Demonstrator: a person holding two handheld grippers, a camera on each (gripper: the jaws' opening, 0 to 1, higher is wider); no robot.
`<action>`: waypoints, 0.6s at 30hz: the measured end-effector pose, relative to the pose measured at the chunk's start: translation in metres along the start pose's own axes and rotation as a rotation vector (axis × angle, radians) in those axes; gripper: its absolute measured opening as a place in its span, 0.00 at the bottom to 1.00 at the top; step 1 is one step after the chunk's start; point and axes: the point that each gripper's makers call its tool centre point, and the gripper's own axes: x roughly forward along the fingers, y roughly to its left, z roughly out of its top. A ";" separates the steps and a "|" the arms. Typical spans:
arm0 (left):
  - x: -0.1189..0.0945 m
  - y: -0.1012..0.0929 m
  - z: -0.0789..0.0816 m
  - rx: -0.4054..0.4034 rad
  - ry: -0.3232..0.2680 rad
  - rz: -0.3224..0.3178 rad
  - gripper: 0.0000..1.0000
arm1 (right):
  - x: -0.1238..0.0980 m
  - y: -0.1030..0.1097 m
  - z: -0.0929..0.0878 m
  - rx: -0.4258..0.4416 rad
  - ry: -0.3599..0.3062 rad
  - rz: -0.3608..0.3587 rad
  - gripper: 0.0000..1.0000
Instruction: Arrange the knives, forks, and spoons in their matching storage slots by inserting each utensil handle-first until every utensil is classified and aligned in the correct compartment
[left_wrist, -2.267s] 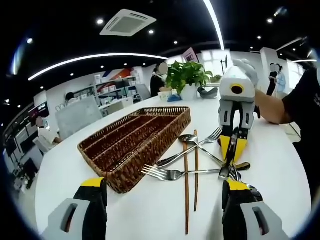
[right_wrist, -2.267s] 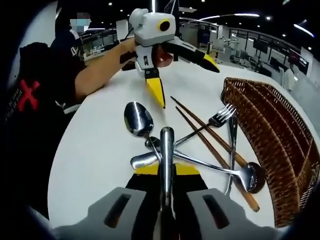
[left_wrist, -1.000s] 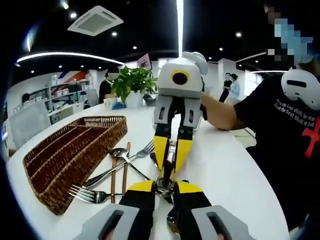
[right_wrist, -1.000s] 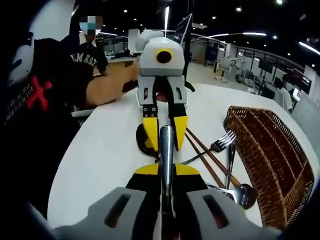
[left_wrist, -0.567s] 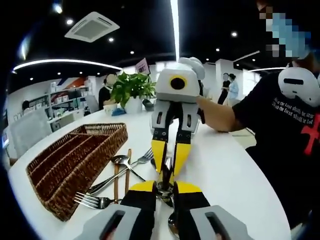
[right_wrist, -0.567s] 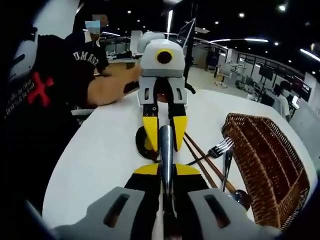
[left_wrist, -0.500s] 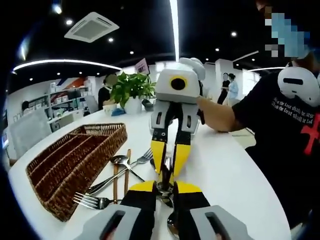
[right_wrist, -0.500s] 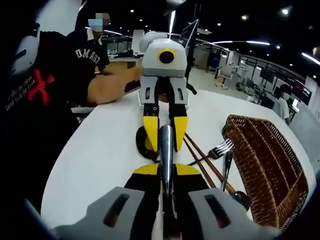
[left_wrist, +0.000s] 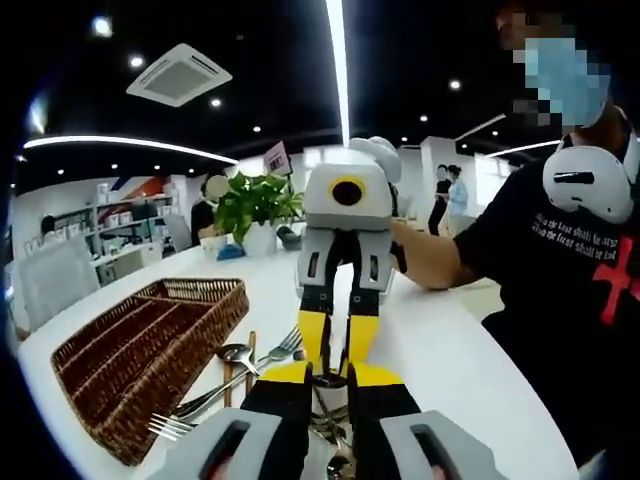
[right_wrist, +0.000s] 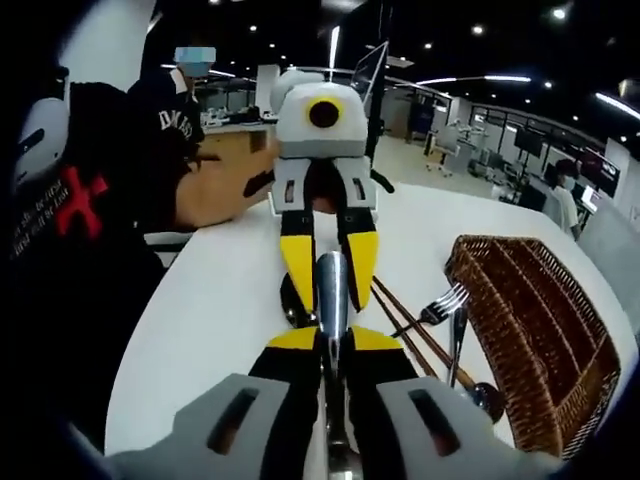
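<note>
From the left gripper view I saw the brown woven wicker tray (left_wrist: 140, 350) with its long compartments running away from me on the white round table (left_wrist: 450, 350), a green potted plant (left_wrist: 258, 200) behind it, and a fork (left_wrist: 270, 352) and a spoon (left_wrist: 233, 353) lying with two brown wooden chopsticks (left_wrist: 248, 352) just beside the tray's near corner. The right gripper view gave me the same tray from its other side, at the right edge, and showed more plainly a shiny steel utensil handle (right_wrist: 331, 290) running straight up the middle of the picture. The right gripper (right_wrist: 332, 345) had its black, yellow-tipped jaws pressed together on that handle, holding it above the table. Facing it, the left gripper (right_wrist: 328, 272) pointed down at the same handle, its yellow tips on either side of the metal end with a small gap; I could not tell whether they actually pinched it. In the left gripper view its own jaws (left_wrist: 327, 375) stood close around a tangle of steel between them. The person's bare forearm (left_wrist: 425, 258) reached in level from the right.
</note>
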 end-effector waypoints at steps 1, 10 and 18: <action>0.000 -0.001 0.001 0.005 -0.003 0.001 0.13 | -0.001 0.001 0.001 0.000 -0.001 -0.001 0.09; -0.005 -0.002 0.033 0.003 -0.142 0.005 0.13 | -0.016 0.002 0.023 0.062 -0.109 0.023 0.09; -0.005 -0.006 0.045 0.006 -0.184 0.007 0.13 | -0.021 0.003 0.029 0.049 -0.144 0.029 0.08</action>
